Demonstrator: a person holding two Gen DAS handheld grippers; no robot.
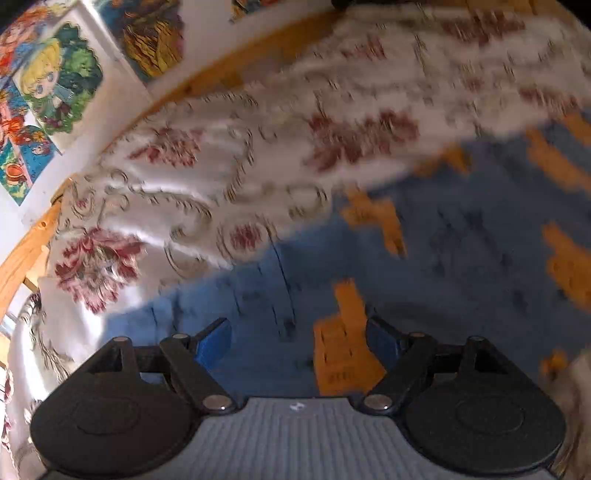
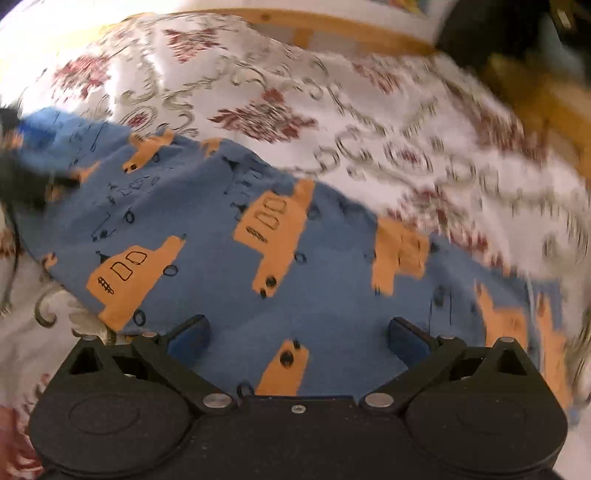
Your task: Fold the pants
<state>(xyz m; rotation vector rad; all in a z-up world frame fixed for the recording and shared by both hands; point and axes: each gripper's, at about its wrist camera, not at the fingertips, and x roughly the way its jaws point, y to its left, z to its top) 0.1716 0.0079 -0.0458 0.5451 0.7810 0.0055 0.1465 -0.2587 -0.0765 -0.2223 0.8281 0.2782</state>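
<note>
Blue pants (image 2: 207,236) printed with orange trucks lie spread on a white bedspread with red flowers. In the left wrist view the same pants (image 1: 461,258) fill the lower right, blurred by motion. My left gripper (image 1: 299,341) hovers over the blue cloth, open, with nothing between its blue pads (image 1: 212,341). My right gripper (image 2: 297,338) is also open above the pants, its fingers (image 2: 408,341) wide apart over an orange truck print. A dark blurred shape, perhaps the other gripper, shows at the pants' far left end in the right wrist view.
The flowered bedspread (image 1: 192,177) covers the bed; a wooden frame rail (image 2: 332,27) runs along its far side. Cartoon pictures (image 1: 55,81) hang on the white wall behind. A dark object (image 2: 517,40) sits at the upper right beyond the bed.
</note>
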